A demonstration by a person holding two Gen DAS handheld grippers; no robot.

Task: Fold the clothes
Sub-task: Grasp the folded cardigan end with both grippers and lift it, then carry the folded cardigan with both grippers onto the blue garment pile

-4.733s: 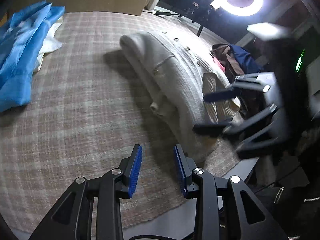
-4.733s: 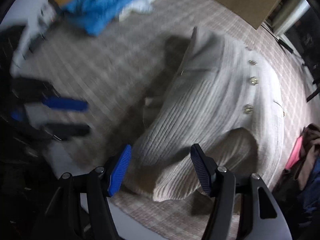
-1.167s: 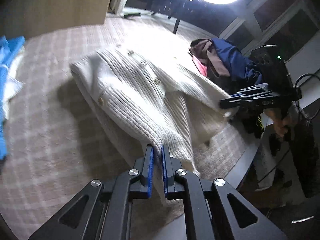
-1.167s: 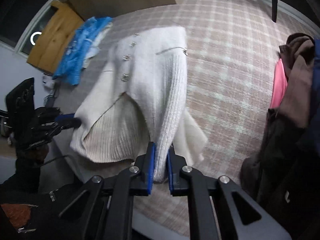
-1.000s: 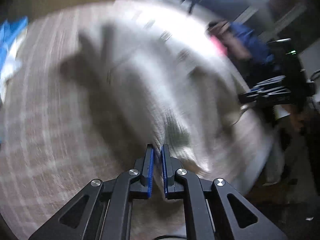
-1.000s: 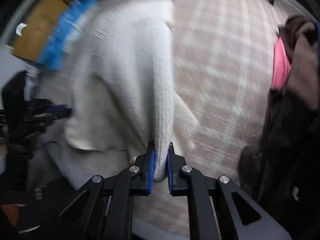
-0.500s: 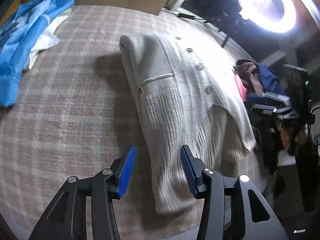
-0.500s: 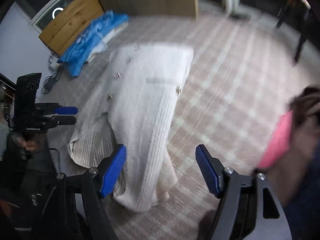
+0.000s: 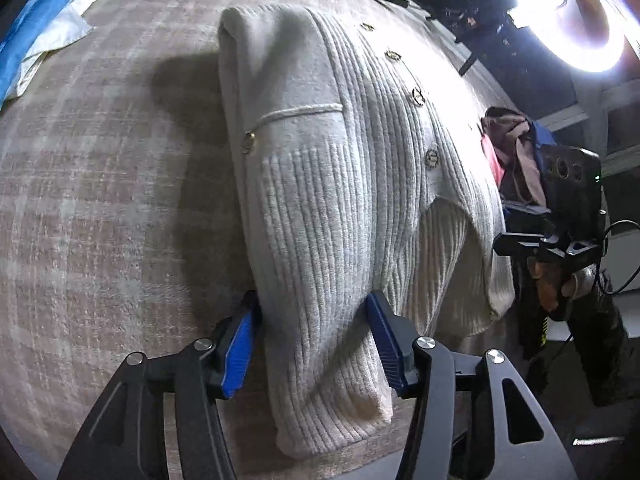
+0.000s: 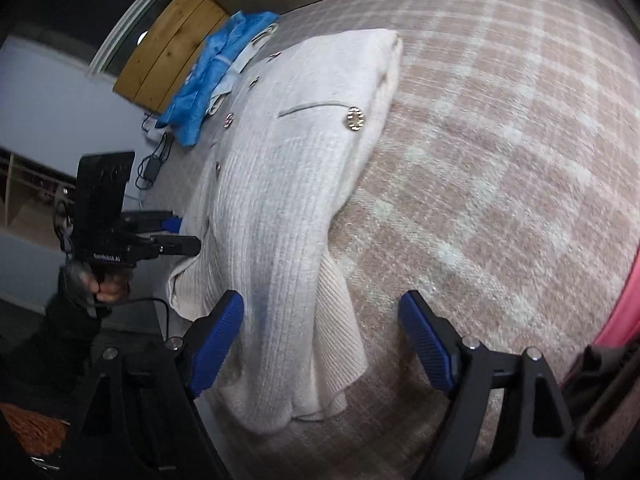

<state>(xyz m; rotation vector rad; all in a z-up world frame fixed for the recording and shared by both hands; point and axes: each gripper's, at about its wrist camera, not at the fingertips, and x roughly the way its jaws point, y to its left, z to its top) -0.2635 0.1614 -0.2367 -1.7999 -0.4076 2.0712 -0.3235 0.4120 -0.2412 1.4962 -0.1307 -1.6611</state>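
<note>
The cream ribbed cardigan [image 9: 320, 184] lies on the plaid cloth [image 9: 92, 184], sleeves folded inward. Left gripper [image 9: 314, 346] and right gripper [image 10: 320, 344] both gape, straddling its near cuffs. Soft, thick, limp knit: best pinched at cuff or hem.

White lettering, apparently "GenRobot.AI", on the black body of the left hand-held gripper [image 10: 176, 232]; no other legible text.

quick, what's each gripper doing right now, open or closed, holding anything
Left gripper: open, holding nothing; a sleeve of the white cardigan lies between its fingers.
Right gripper: open, holding nothing, with the cardigan's other sleeve below it.
</note>
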